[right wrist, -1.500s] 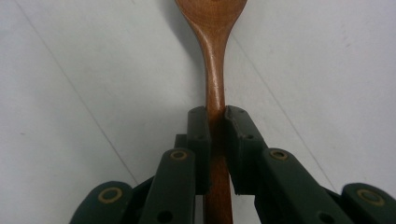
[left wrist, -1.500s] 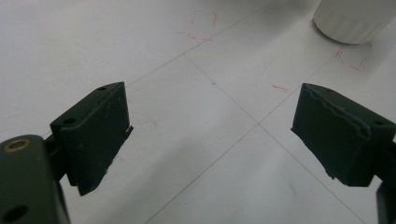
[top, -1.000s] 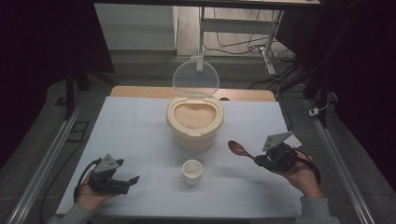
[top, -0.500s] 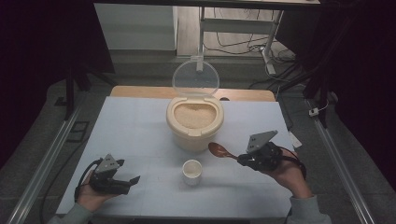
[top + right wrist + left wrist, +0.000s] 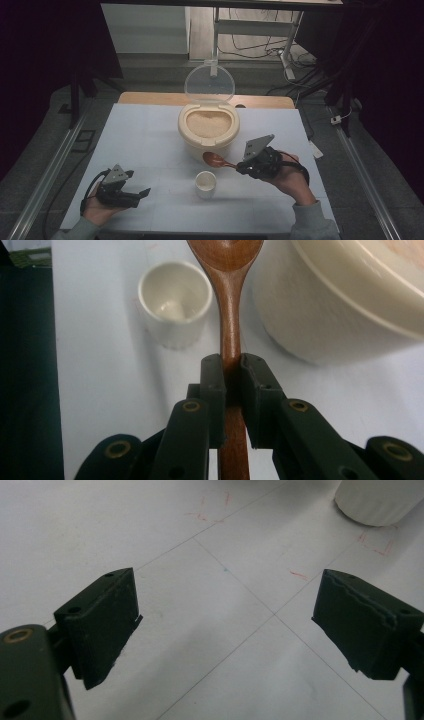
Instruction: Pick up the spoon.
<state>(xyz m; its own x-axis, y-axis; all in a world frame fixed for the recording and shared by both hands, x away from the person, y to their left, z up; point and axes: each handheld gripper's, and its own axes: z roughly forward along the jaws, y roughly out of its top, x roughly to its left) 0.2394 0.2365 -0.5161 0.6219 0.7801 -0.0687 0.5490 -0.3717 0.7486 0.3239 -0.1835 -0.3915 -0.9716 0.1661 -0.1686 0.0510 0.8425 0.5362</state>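
White table (image 5: 150,130) in dim room; brown wooden spoon (image 5: 216,160) at frame centre, handle clamped in right gripper (image 5: 231,371), bowl beside rice container (image 5: 207,131), above cup (image 5: 205,183); left gripper (image 5: 225,615) wide, empty; no legible writing

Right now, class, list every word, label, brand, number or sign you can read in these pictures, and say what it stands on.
None: no readable text on the rice container, white cup, wooden spoon or grippers.
Red corner marks and thin lines on the white table sheet are position marks, not letters or numbers.
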